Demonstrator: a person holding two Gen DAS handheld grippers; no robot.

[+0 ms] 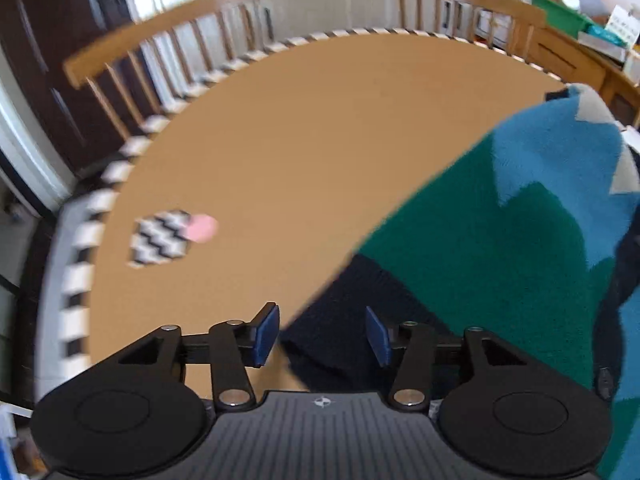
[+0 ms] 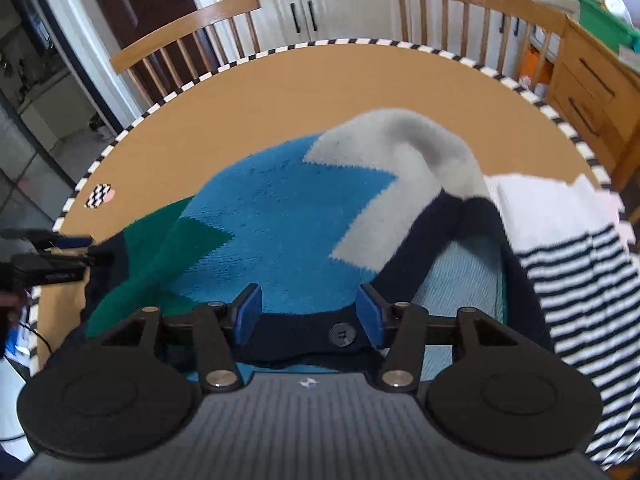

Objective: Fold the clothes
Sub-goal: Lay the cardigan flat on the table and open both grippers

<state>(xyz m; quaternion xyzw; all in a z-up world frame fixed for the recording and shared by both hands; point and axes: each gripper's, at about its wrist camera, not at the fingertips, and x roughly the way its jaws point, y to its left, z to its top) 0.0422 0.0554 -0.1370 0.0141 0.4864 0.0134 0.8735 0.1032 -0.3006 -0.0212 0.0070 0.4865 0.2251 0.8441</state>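
- At far left of the right-wrist view, left gripper point(image 2: 76, 246) level with the cardigan's green-and-navy corner; whether touching it, unclear.
- In its own view, left gripper point(image 1: 322, 334) spread apart, blue pads clear of cloth, navy hem point(image 1: 344, 320) lying between and below the jaws, not pinched.
- Centre: colour-block knit cardigan point(image 2: 280, 216) heaped on the round tan table point(image 2: 320, 88), grey sleeve point(image 2: 404, 140) humped over the top.
- Right gripper point(image 2: 308, 314) likewise spread, navy button band with its button point(image 2: 342, 335) sitting between the pads, no grip visible.
- Right: striped white-and-navy garment point(image 2: 568, 264) just beside, overlapped by the cardigan's navy edge.
- Likely risks: closing on one thick, soft layer only and losing it on the lift; pad landing on the button and slipping off; bunched sleeve folding in crooked; dragging the striped piece along through that overlap.
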